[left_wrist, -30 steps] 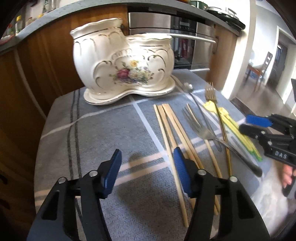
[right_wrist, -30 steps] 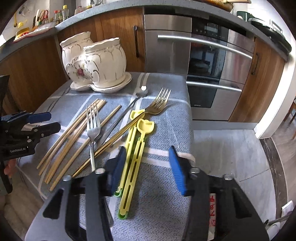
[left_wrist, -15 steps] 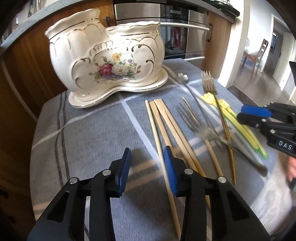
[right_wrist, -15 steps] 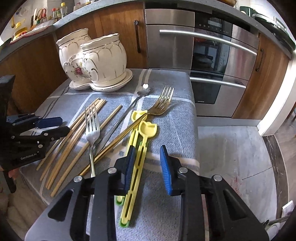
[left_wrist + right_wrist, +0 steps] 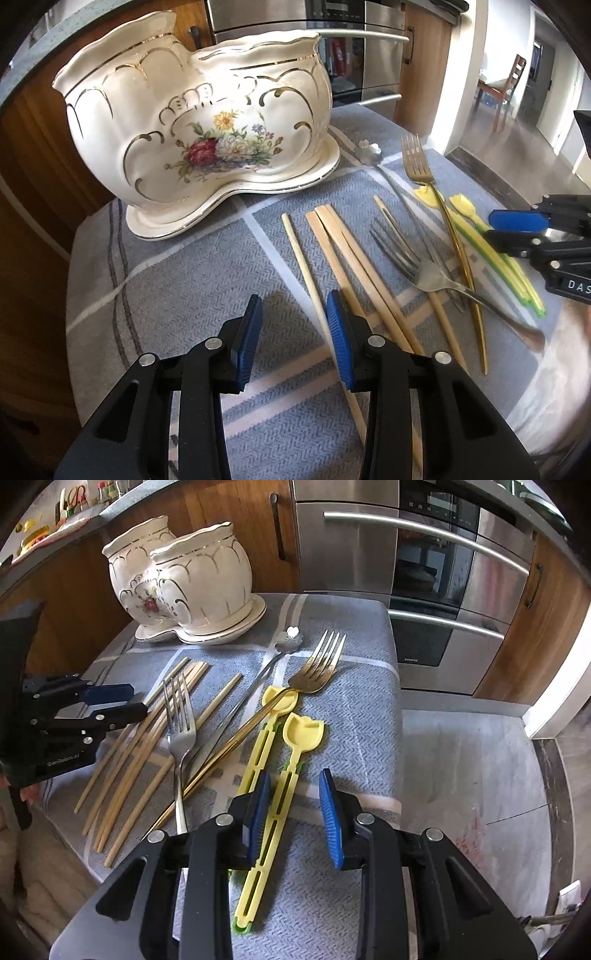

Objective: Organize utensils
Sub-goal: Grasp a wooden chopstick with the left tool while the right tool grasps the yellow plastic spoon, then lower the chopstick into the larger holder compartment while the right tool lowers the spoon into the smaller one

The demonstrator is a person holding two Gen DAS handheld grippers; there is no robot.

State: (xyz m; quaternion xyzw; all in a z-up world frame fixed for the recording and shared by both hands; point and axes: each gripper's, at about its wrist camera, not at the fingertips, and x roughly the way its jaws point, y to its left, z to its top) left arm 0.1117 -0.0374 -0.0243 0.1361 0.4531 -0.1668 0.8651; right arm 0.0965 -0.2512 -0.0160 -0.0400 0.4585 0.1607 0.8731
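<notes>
Jaw spacing has changed on both tools: the left gripper (image 5: 293, 332), spread wide a second ago and pinched narrow half a second ago, is parted again and empty over the bamboo chopsticks (image 5: 354, 258) at lower centre of its view. The right gripper (image 5: 293, 812) shows the same cycle — now released, holding nothing, its near pad beside the yellow chopsticks (image 5: 273, 775). Both views have also closed in on the ceramic holder (image 5: 199, 140), upper left. Judgement: no utensil is sorted yet; silver fork (image 5: 424, 266), gold fork (image 5: 314, 664) and spoon (image 5: 290, 637) all lie loose right of the holder. Surface — a grey checked cloth (image 5: 177, 295) over a small table. Behind, wooden cabinets (image 5: 532, 627) and a steel oven (image 5: 406, 572).
</notes>
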